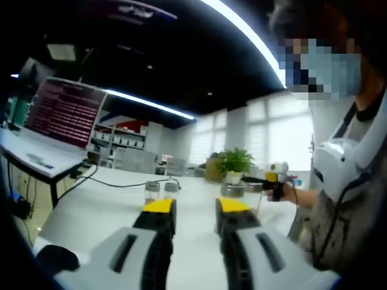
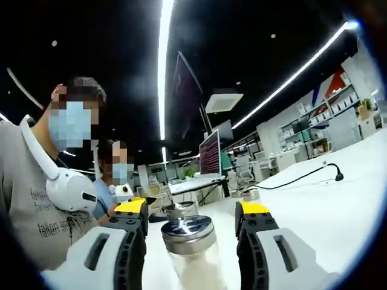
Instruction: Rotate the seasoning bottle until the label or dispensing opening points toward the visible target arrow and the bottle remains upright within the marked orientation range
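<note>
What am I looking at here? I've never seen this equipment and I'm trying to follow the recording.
A person holds a two-jaw tool in each hand, and each tool carries a fisheye camera looking out along its jaws. In the left gripper view, the left hand-held gripper is open over a white table, with small glass jars and a potted plant beyond. In the right gripper view, the right hand-held gripper is open with a metal-lidded seasoning bottle between its jaws, not visibly clamped. A black cable crosses the table.
</note>
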Tool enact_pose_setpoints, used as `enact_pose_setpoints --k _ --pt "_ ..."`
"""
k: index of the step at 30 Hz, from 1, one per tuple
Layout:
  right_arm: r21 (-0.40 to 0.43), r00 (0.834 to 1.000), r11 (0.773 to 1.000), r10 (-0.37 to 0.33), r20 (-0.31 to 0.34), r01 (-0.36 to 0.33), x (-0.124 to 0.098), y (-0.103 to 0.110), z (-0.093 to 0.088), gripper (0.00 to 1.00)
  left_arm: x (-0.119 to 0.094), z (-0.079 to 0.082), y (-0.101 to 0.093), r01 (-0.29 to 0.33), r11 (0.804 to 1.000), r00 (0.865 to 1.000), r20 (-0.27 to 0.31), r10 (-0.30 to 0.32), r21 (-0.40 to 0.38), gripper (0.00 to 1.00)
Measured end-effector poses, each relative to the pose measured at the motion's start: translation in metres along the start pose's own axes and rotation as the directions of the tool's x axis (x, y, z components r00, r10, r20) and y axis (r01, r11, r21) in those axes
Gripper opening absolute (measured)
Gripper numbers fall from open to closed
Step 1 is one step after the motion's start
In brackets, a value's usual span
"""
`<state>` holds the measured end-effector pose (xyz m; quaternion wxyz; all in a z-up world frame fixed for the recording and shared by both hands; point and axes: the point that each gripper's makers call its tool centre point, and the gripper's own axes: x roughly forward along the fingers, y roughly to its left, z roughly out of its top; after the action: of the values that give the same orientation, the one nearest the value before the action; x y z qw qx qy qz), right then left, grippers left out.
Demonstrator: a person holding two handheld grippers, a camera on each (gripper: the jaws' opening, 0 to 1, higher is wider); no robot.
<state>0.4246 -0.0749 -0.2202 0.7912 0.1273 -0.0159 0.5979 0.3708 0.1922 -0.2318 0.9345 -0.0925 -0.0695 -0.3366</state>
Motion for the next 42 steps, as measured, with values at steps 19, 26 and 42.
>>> enact_pose_setpoints --k 19,26,42 --pt "-0.044 0.979 0.987 0.144 -0.145 -0.152 0.010 0.005 -0.025 0.40 0.002 -0.004 0.004 -0.018 1.000 0.999 -0.028 0.018 0.016 0.28" --pt "-0.114 0.983 0.986 0.100 -0.156 -0.118 0.011 0.002 -0.025 0.39 0.004 -0.002 0.005 -0.014 1.000 0.999 -0.031 0.015 0.018 0.27" --pt "-0.128 0.982 0.989 0.049 -0.184 -0.074 0.013 -0.003 -0.035 0.57 0.006 -0.005 0.013 -0.037 0.999 0.999 -0.033 0.037 0.008 0.27"
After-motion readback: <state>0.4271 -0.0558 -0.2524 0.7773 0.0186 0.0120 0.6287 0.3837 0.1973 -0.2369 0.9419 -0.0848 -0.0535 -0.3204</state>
